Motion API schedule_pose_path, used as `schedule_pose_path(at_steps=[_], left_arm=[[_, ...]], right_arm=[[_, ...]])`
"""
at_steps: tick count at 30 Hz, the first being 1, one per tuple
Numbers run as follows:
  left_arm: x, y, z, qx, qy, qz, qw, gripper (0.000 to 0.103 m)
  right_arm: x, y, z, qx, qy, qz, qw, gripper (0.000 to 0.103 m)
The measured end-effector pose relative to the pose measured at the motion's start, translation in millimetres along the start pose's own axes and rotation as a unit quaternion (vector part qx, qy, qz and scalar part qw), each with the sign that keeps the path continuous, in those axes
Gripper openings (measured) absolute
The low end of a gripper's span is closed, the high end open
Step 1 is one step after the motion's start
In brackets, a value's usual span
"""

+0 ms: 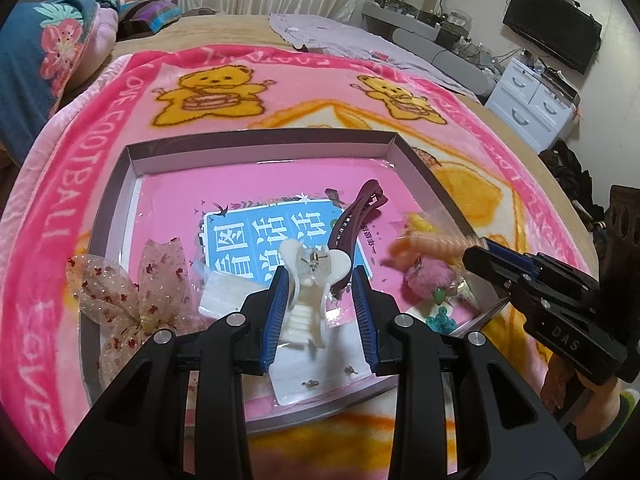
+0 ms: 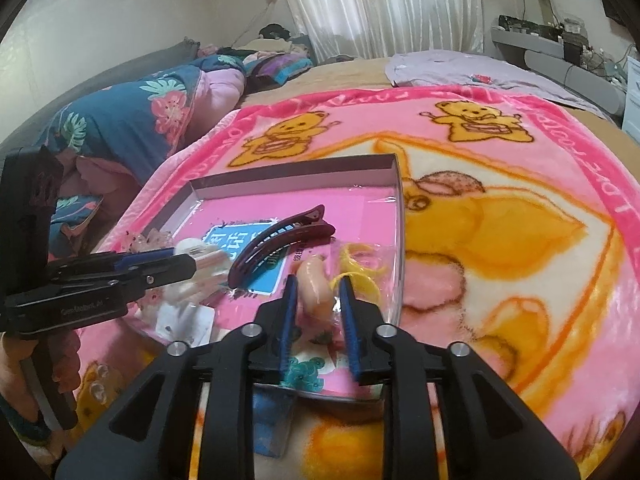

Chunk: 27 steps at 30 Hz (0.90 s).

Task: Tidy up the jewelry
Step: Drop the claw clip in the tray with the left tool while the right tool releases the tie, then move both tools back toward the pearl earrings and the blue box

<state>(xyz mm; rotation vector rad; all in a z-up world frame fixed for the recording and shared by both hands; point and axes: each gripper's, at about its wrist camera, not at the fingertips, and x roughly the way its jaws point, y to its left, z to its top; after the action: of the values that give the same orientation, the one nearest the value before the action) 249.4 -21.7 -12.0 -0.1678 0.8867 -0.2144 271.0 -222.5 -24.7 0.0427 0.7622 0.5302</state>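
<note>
Left gripper (image 1: 320, 300): fingers clamp white claw clip (image 1: 308, 280).
Right gripper (image 2: 320, 304): fingers slightly apart around peach clip (image 2: 316, 284), not pressing.
Tray (image 1: 260, 140): on bed.

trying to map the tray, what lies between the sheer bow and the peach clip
In the left wrist view, the white claw clip sits between the bow and the peach clip, with the maroon clip just beyond it. All lie in the tray.

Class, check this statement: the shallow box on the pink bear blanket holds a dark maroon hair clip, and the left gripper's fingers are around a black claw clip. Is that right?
Not quite. The claw clip between the left gripper fingers is white, not black, as the left wrist view shows. The rest stands: the maroon hair clip lies in the shallow box on the pink bear blanket.
</note>
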Motion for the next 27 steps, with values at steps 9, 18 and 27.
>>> schedule_pose_path(at_steps=[9, 18, 27], left_arm=[[-13, -5, 5, 0.001, -0.015, -0.003, 0.9999, 0.046], [-39, -12, 10, -0.003, -0.041, 0.002, 0.9991, 0.078], [-80, -23, 8, 0.001, -0.077, 0.018, 0.9968, 0.093]], right_arm=[[-29, -10, 3, 0.026, -0.031, 0.001, 0.999, 0.047], [-65, -21, 4, 0.055, -0.078, 0.0, 0.995, 0.086], [-104, -18, 3, 0.055, -0.112, -0.006, 0.992, 0.098]])
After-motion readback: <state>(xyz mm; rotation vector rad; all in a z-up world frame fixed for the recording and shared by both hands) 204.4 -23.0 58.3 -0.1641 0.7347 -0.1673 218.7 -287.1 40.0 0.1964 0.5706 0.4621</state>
